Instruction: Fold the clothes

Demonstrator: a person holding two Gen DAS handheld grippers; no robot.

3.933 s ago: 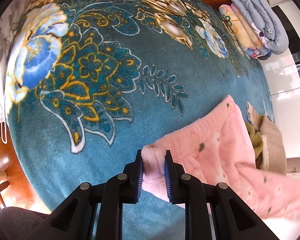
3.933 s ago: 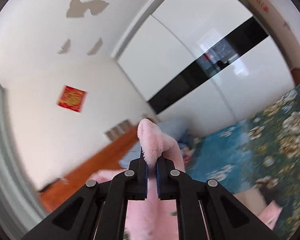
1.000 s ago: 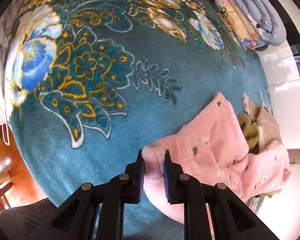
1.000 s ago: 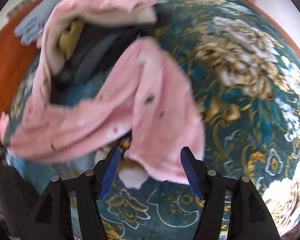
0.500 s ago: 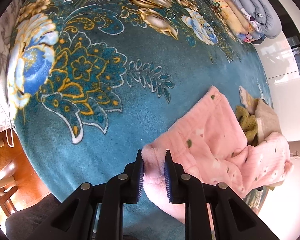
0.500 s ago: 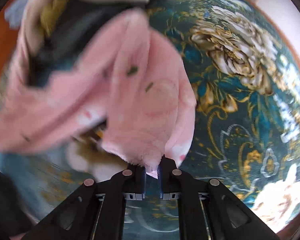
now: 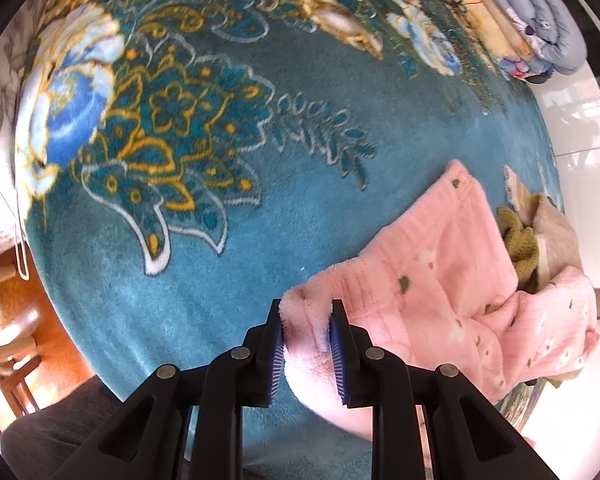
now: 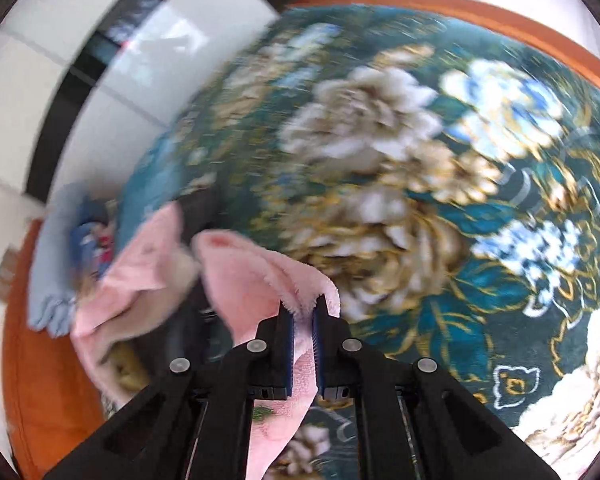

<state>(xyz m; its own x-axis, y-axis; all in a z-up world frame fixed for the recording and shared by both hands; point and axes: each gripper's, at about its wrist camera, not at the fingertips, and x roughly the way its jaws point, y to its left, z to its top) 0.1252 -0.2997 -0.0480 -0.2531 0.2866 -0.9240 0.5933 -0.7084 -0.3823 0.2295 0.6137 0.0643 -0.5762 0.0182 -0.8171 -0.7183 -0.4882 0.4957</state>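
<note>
We have the left hand-held gripper [image 7: 306, 326] clamped on a fluffy corner of the pink garment [image 7: 432, 284], which lies spread on the teal flowered blanket [image 7: 228, 248]. Our right hand-held gripper [image 8: 301, 322] is pinched on another edge of the same pink garment [image 8: 252, 276], which is lifted off the blanket [image 8: 400, 216] there; that view is blurred. Just beside the garment lie a beige cloth [image 7: 556, 236] and something olive-green and knitted [image 7: 522, 244]. At the blanket's far edge we see 1 stack of folded bedding [image 7: 520, 20].
</note>
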